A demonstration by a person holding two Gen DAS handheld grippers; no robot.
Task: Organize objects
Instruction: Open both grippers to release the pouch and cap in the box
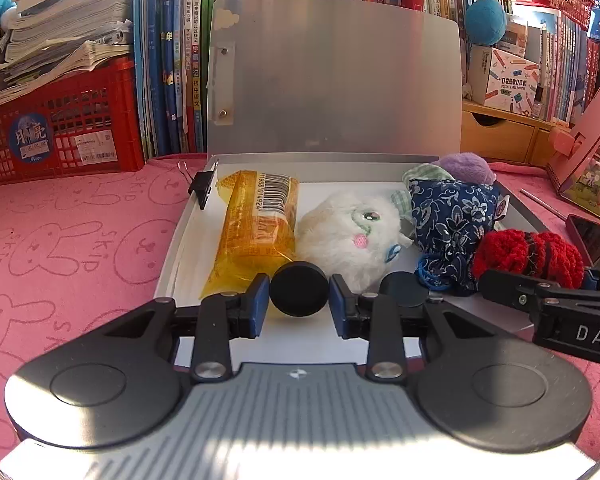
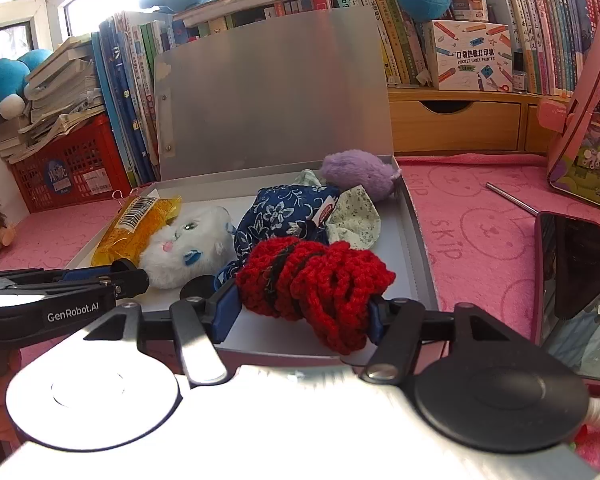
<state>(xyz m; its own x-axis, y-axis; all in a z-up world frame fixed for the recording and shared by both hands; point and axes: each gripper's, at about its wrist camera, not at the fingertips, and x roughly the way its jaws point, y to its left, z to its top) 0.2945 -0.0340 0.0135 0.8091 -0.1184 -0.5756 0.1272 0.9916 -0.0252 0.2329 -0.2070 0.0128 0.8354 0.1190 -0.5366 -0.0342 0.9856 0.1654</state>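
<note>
Soft toys (image 1: pixel 352 232) crowding the open box (image 1: pixel 188 232)

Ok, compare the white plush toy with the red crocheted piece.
The white plush toy is fluffy fur with a stitched face; the red crocheted piece is chunky yarn with black strands. The white plush toy lies free in the box; the red crocheted piece sits clamped in the right hand-held gripper. Both are soft.

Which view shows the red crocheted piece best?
The right wrist view: the red crocheted piece fills the centre between the right gripper fingers. The left wrist view shows it small at the right edge, partly behind that gripper.
</note>
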